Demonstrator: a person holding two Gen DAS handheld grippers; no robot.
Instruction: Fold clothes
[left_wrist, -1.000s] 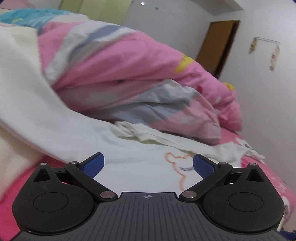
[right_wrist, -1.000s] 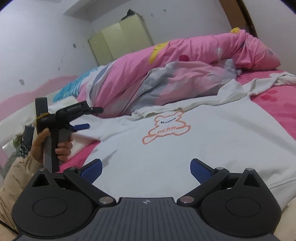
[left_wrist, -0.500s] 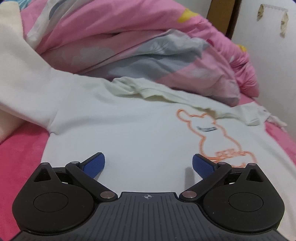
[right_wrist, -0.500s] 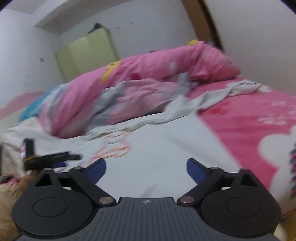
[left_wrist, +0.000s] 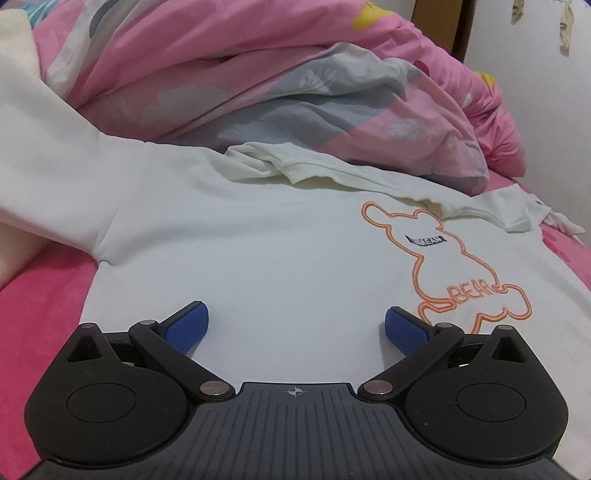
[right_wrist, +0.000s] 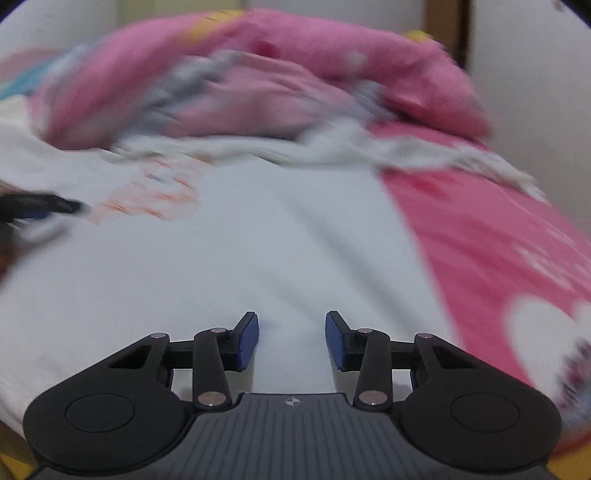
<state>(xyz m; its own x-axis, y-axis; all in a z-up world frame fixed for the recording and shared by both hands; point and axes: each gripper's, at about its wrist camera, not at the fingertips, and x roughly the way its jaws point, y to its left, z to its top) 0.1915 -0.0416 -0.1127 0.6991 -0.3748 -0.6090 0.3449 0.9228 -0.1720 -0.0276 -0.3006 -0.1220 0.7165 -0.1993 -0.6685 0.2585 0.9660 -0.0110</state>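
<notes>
Sweatshirt-wise, your white cotton sweatshirt with the orange bear outline (left_wrist: 280, 236) lies flat across the pink bed sheet (left_wrist: 40, 306); left gripper (left_wrist: 295, 325) spread wide over it, right gripper (right_wrist: 291, 339) half-closed, pinching nothing.

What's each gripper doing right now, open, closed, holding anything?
Left gripper: wide open, empty, over the white bear sweatshirt.
Right gripper: partly open, gap visible, gripping nothing, above the sweatshirt.

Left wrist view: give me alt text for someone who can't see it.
A white sweatshirt with an orange bear outline lies spread flat on a pink bed sheet, and the open left gripper hovers low over its front, holding nothing. A rumpled pink and grey duvet is heaped behind the collar.
</notes>
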